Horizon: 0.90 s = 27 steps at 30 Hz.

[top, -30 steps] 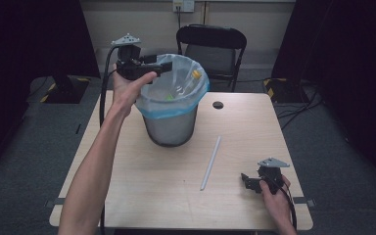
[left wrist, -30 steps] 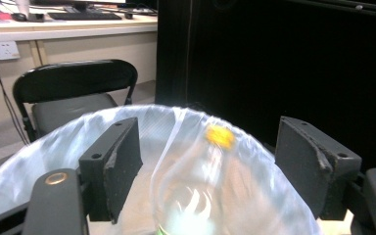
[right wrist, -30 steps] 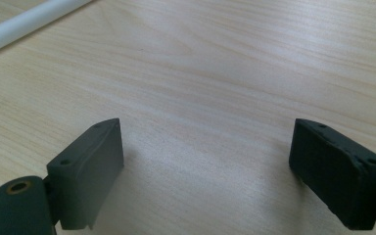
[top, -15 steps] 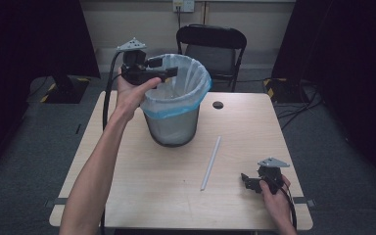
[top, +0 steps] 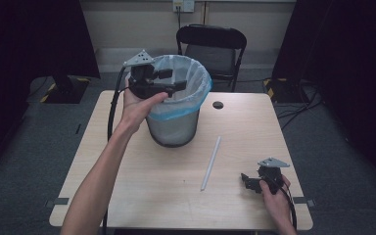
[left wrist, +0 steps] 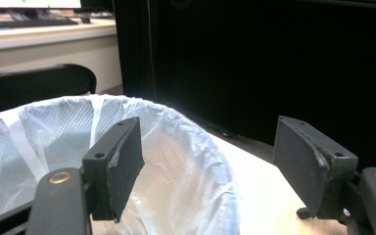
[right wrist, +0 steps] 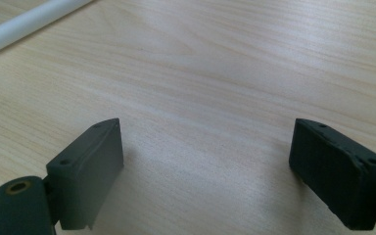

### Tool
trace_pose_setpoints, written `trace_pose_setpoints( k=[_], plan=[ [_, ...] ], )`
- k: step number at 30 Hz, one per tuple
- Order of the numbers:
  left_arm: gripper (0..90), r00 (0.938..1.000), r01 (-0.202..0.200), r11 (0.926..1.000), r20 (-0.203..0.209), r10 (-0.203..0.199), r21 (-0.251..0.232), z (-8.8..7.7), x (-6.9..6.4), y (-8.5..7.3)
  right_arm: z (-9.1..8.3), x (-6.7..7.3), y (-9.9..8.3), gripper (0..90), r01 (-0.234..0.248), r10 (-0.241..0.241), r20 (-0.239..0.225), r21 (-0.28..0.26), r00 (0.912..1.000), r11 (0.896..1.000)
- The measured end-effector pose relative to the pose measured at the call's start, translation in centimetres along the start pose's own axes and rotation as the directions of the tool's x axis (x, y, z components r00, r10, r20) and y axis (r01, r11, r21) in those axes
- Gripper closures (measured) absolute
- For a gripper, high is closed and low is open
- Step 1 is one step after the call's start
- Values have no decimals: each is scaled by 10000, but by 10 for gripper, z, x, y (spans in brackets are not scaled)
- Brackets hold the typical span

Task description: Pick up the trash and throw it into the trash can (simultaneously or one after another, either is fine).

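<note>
1. Pale wood-grain surface [top: 176, 196], rectangular, with a round dark cable hole [top: 218, 105] near the far edge; grey carpet floor [top: 24, 161] all around.
2. Behind the surface, a black chair [top: 211, 44] against a cream wall with a wall socket [top: 183, 5]; dark curtains [top: 342, 58] on both sides; yellow-black striped tape [top: 274, 83] on the floor by the curtain feet.
3. No brand, label or writing readable anywhere.
4. Mesh bin [top: 173, 128] with a pale blue-white liner [top: 196, 95] upright on the far-left part of the surface; white tube [top: 211, 162] flat on the wood, well apart from the bin, toward the near right.
5. Left gripper [top: 181, 81] raised over the bin's near-left rim, jaws wide apart and holding nothing, having just eased slightly closer together; liner rim below them in the left gripper view.
6. Right gripper [top: 245, 180] resting at the near-right corner, jaws spread open and empty over bare wood; tube near, not touching.
</note>
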<state>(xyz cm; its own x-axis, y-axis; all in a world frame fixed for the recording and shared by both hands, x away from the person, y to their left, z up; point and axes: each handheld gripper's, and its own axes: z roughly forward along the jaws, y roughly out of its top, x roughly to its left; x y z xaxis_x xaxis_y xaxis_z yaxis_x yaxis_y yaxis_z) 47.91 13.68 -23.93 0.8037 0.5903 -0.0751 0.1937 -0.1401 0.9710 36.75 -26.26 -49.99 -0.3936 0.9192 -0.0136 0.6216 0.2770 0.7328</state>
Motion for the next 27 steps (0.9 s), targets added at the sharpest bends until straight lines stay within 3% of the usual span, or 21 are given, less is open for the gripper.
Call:
trace_pose_setpoints(
  k=[5, 11, 15, 27],
  plan=[
    [269, 9993, -264, 9992, 249, 271, -287, -4, -16, -2, 0, 0, 0, 120, 2, -2, 2, 1, 10000, 10000],
    [268, 9976, -399, 9989, 554, 412, -247, -3, -34, -7, 0, 0, 0, 120, 3, -3, 0, 1, 10000, 10000],
    [264, 9989, -374, 9991, 271, 379, -181, -2, -48, -20, 0, 0, 0, 120, 0, 0, 1, 0, 10000, 10000],
    [278, 9946, -486, 9985, 930, 462, 241, -1, -72, -60, 0, 0, 0, 120, 0, 0, 1, 1, 10000, 10000]
  ],
)
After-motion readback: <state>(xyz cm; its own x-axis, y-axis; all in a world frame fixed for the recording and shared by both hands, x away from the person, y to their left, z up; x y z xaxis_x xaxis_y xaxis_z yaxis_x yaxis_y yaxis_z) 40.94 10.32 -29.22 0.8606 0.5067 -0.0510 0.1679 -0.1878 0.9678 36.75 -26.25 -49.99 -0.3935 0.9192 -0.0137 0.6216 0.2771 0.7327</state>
